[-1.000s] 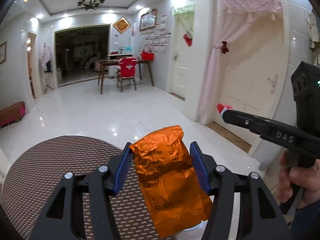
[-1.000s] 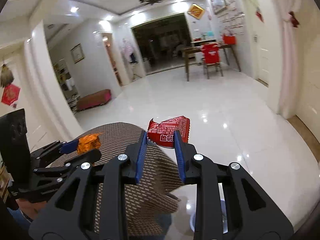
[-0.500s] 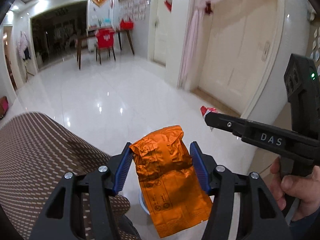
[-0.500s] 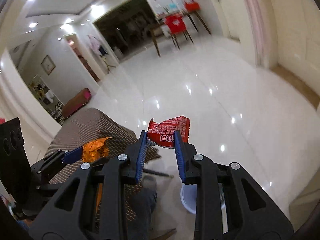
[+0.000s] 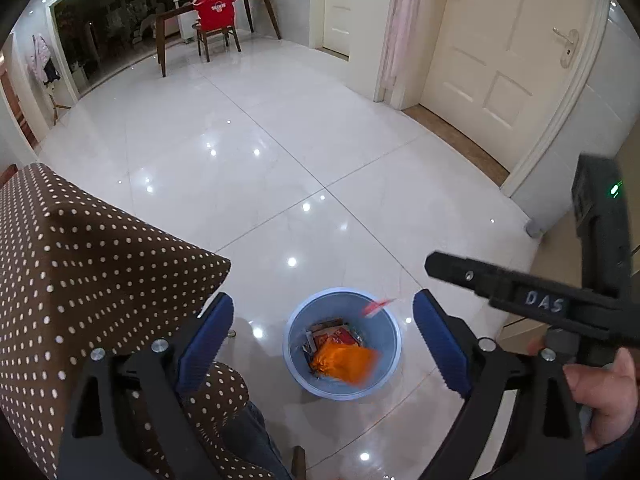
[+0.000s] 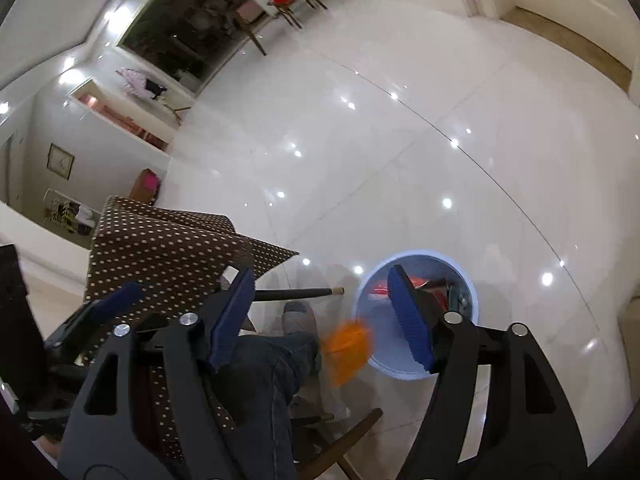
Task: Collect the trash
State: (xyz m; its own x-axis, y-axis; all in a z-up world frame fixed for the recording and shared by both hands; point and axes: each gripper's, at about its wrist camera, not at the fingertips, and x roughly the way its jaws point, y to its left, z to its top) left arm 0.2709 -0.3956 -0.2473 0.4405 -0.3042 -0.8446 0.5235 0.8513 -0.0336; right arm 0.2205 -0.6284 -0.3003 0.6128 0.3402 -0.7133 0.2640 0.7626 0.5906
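Left gripper (image 5: 323, 330) held above blue trash bin (image 5: 390, 354), jaws spread wide, nothing between blue pads (image 5: 206, 342). Orange wrapper (image 5: 345, 363) blurred, loose inside the bin's mouth in left wrist view, above other wrappers at the bin's bottom. Small red wrapper (image 5: 377, 306) blurred too, at the bin's far rim, touching neither gripper.

Right gripper (image 6: 324, 322) also over the floor, jaws wide apart and empty. Seen from right wrist camera: orange wrapper (image 6: 347, 347) a blurred smear at the near left edge of the bin (image 6: 472, 280); cannot tell from this view whether inside or at the rim. Red blur (image 6: 380, 291) inside the bin, partly hidden behind the right blue pad (image 6: 408, 320).

Right gripper body (image 5: 532, 300) visible at right of left wrist view, "DAS" label on it, person's hand (image 5: 600, 388) wrapped round its handle. Left gripper's blue pad (image 6: 116, 301) visible at left edge of right wrist view.

Bin standing upright on glossy white tiled floor (image 5: 260, 160). Brown tablecloth with white dots (image 5: 80, 280) draped over tabletop at left, just beside the bin. Person's jeans-clad leg (image 6: 264, 364) and shoe (image 6: 298, 316) below, near the bin. Dark chair leg (image 6: 296, 293) across the floor beside the bin. Far back: wooden table and chair with red cover (image 5: 216, 10).
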